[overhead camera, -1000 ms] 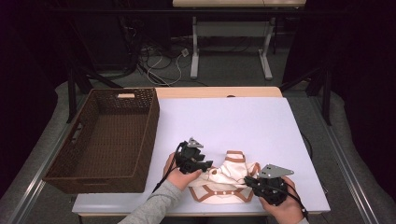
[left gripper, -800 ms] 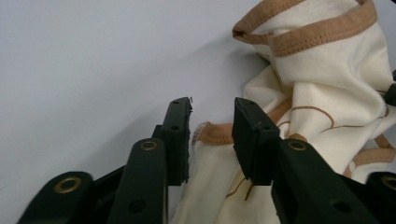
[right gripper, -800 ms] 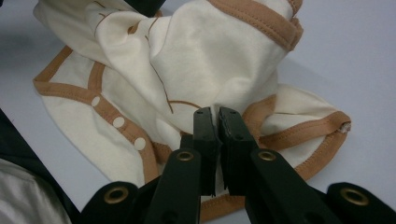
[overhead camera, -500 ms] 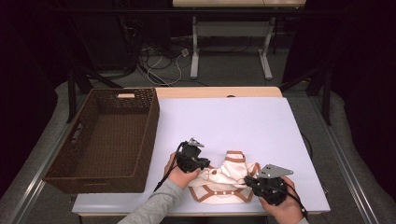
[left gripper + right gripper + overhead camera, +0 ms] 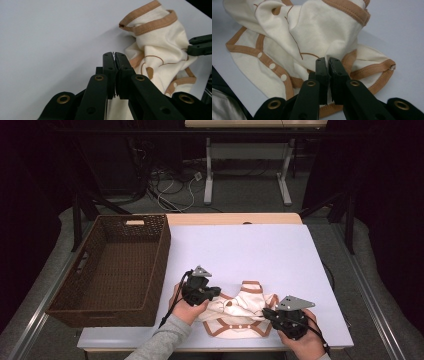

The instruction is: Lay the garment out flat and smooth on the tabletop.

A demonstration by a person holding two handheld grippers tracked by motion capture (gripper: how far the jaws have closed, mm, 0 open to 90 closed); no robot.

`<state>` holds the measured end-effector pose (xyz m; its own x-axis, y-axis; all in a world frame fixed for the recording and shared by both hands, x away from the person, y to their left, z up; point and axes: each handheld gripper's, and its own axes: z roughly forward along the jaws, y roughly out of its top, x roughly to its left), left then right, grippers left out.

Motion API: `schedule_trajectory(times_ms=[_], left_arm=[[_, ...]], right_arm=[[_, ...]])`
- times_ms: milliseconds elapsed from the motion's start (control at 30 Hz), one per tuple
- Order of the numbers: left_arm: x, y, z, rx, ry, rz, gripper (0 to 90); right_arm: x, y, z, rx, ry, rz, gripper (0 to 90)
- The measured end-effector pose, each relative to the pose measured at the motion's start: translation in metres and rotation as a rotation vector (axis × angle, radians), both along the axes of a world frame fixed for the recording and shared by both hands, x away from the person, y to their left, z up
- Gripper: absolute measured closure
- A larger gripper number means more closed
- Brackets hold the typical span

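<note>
The table (image 5: 250, 250) carries a brown wicker basket (image 5: 112, 265) at its left side. Near the front edge lies a crumpled cream baby garment (image 5: 240, 312) with tan trim. The left gripper (image 5: 216, 291) has its jaws closed on the garment's left edge. The right gripper (image 5: 265, 312) pinches a fold on the right side.
</note>
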<state>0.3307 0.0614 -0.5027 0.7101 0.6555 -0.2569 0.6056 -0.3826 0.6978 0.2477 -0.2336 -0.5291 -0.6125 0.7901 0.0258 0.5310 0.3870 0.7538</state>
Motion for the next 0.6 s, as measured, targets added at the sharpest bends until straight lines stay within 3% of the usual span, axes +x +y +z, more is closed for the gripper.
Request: schedule_trajectory(times_ms=[233,400,600], left_arm=[[-0.014,0.022,0.016,0.0,-0.084,0.026,88.1],[-0.026,0.039,0.022,-0.029,-0.102,0.055,88.1],[-0.048,0.056,0.018,-0.032,-0.092,0.055,88.1]], right_arm=[[0.001,-0.004,0.004,0.001,-0.042,-0.03,86.8],[-0.001,-0.008,0.009,0.02,-0.07,-0.064,87.6],[-0.008,-0.005,0.012,0.024,-0.076,-0.043,87.6]])
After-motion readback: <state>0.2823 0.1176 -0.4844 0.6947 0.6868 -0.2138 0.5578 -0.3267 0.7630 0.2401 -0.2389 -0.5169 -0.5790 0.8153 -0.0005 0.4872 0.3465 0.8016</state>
